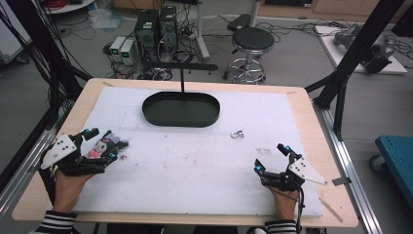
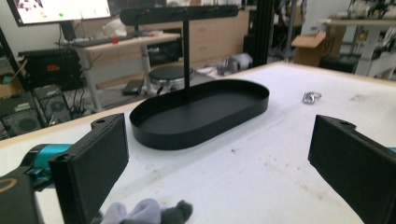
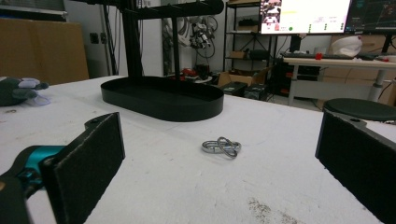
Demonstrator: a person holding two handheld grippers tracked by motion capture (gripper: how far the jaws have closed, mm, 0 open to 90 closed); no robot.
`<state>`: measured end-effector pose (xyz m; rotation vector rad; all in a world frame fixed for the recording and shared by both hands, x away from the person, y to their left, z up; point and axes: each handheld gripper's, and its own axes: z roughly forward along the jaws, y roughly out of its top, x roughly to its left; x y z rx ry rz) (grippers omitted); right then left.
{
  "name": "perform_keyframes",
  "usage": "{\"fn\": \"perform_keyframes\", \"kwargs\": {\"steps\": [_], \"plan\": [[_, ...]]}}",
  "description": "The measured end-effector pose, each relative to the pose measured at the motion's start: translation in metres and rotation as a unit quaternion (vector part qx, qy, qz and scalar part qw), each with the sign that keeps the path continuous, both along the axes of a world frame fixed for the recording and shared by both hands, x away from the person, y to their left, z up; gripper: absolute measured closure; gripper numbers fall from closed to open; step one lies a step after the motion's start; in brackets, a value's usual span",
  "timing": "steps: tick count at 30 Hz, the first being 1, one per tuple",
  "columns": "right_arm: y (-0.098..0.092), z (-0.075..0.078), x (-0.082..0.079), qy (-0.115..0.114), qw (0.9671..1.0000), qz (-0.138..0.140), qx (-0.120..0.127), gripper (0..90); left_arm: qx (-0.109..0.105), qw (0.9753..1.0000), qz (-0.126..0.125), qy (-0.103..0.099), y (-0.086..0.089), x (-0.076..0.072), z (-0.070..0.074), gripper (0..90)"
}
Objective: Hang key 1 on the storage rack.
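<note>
A black oval tray [image 1: 199, 119] with a T-shaped stand [image 1: 181, 68] sits at the table's far middle. Right of it, two linked metal rings [image 1: 237, 134] lie on the white mat. My left gripper [image 1: 103, 144] rests at the left edge, open, with a small grey, pink and white soft toy [image 1: 108, 141] lying between its jaws. In the left gripper view the toy [image 2: 144, 212] is at the bottom, between the spread jaws, untouched by either. My right gripper [image 1: 270, 158] rests at the front right, open and holding nothing. In the right gripper view the rings [image 3: 222, 146] lie just ahead of it.
The white mat [image 1: 195, 170] covers most of the wooden table [image 1: 311, 122]. Beyond the far edge stand a black stool [image 1: 252, 39] and computer towers [image 1: 156, 27]. Black frame posts [image 1: 360, 44] rise at both sides. A blue cart [image 1: 397, 151] is at the right.
</note>
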<state>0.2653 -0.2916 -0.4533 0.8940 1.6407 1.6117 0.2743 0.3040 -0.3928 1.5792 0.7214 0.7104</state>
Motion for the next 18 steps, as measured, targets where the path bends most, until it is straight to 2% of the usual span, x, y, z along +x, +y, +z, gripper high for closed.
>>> {"fn": "perform_keyframes", "kwargs": {"steps": [4,9,14,16,18], "plan": [[0.0,0.0,0.0,0.0,1.0,0.0,0.0,0.5,0.024,0.9994,0.001,0.027,0.004,0.002,0.008,5.5],[0.0,0.0,0.0,0.0,1.0,0.0,0.0,0.5,0.053,0.9962,-0.004,0.07,0.009,0.007,0.016,5.5],[0.0,0.0,0.0,0.003,1.0,-0.001,0.002,0.5,0.094,0.9898,-0.001,0.107,0.014,0.01,0.023,5.5],[0.0,0.0,0.0,0.002,1.0,0.0,0.002,0.5,0.116,0.9866,0.0,0.115,0.016,0.012,0.025,5.5],[0.0,0.0,0.0,0.0,1.0,0.001,0.001,0.5,0.139,0.9825,0.0,0.124,0.018,0.013,0.027,5.5]]}}
